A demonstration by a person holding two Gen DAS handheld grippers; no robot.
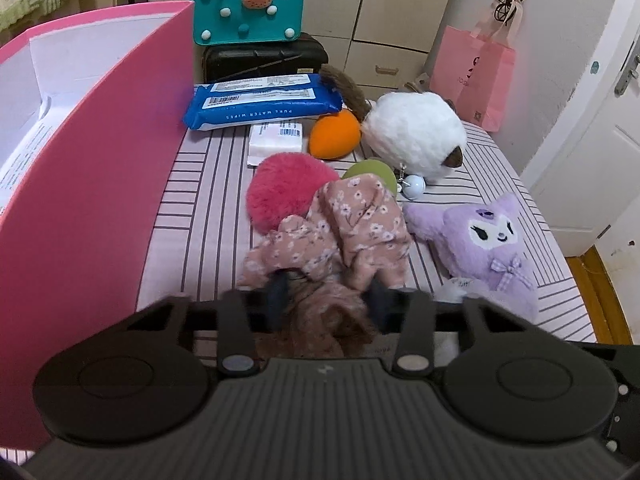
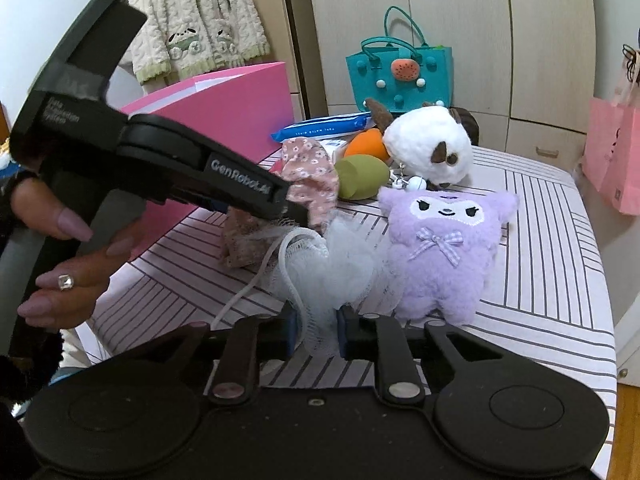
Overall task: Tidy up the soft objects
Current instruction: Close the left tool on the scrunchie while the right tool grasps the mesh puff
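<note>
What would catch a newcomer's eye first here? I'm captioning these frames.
The tall pink box at the bed's left edge. Mid-bed, the left gripper pinches a floral cloth while the right gripper clamps a white mesh pouf, beside a purple plush.

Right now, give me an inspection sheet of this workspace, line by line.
Surface: striped sheet, mostly covered.
Job's things: floral cloth; white mesh bath pouf; purple plush; white plush; pink pompom; orange plush; green plush; open pink box at the left.
Clutter: wet wipes pack, tissue pack.
Grippers: left gripper jaws closed on the floral cloth; right gripper jaws closed on the bath pouf.
Cables: nothing seen.
Surroundings: teal felt bag, pink paper bag, cupboards, door.
</note>
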